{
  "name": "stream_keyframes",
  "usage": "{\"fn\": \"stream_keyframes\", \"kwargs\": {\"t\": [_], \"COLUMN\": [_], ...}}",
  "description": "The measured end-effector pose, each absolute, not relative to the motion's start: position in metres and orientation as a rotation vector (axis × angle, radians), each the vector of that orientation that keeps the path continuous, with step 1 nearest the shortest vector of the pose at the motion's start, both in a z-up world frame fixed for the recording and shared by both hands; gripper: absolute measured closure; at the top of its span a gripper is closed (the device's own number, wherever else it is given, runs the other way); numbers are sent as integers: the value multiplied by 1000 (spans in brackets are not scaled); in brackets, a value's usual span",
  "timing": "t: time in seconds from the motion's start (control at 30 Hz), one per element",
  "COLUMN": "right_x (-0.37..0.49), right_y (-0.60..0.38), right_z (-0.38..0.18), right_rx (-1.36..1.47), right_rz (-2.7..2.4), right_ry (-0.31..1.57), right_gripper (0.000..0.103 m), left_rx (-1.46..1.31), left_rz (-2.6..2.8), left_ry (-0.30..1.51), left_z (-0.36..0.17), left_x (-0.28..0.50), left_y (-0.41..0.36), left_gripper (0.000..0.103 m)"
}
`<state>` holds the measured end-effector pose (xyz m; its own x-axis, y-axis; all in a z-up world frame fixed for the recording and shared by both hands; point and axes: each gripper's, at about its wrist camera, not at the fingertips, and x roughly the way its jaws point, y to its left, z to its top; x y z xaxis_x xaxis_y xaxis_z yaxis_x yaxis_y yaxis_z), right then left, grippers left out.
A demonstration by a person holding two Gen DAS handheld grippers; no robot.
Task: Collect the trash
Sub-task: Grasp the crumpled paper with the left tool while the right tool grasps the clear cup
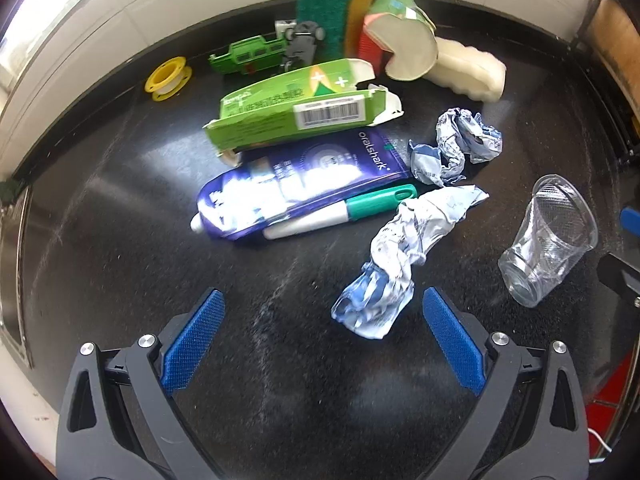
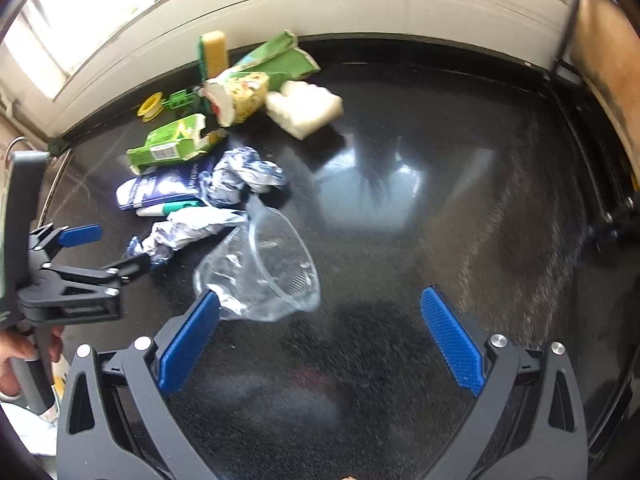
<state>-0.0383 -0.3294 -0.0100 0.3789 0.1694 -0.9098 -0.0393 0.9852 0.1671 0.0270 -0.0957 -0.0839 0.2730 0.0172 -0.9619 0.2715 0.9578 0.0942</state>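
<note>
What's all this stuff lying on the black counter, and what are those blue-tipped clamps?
Crumpled wrappers: two, blue-white, centre.
Plastic cup: one, clear, on its side, right.
Pouch: one, purple, centre.
Marker: one, white with teal cap, against the pouch.
Carton: one, green, torn, behind the pouch.
Paper cup: one, green-white, crushed, rear.
Sponges: one green-yellow upright, one white lying, rear.
Tape reel: one, yellow, rear left.
Toy: one, green, rear.
Left gripper, right gripper: jaws open, empty.
</note>
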Motion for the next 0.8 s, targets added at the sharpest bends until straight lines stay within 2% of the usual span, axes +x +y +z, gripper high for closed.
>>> {"fn": "stream_keyframes", "kwargs": {"t": [0.13,0.17,0.2,0.23,0.27,0.3,0.33,0.37,0.57,0.8], "right_x": [-20,-14,-11,-6,-5,-3,-2,-2,2,25], "right_y": [-316,-313,-311,-308,-307,-303,-302,-301,-288,-258], "right_z": [-18,-22,-25,-28,-30,-33,-34,-34,-20,5], "right_rx": [118,126,133,138,137,131,140,156,105,9], "right_rz": [207,229,242,260,271,289,304,316,383,431], "right_ry": [1226,1245,1260,1280,1289,1302,1301,1301,1258,1191], "right_gripper": [9,15,19,30,50,62,78,82,93,93], "left_rx": [304,307,303,286,251,224,216,194,55,-18], "left_rz": [-200,-204,-213,-229,-263,-283,-290,-290,-252,-93], "left_ry": [1282,1287,1304,1319,1332,1313,1307,1315,1323,1288], "left_z": [-93,-95,-98,-100,-102,-99,-97,-96,-80,-44], "left_x": [34,35,37,38,38,37,36,37,34,5], "left_y": [-108,-109,-110,-111,-111,-111,-110,-108,-79,-25], "left_gripper": [8,14,26,33,52,69,71,74,78,78]}}
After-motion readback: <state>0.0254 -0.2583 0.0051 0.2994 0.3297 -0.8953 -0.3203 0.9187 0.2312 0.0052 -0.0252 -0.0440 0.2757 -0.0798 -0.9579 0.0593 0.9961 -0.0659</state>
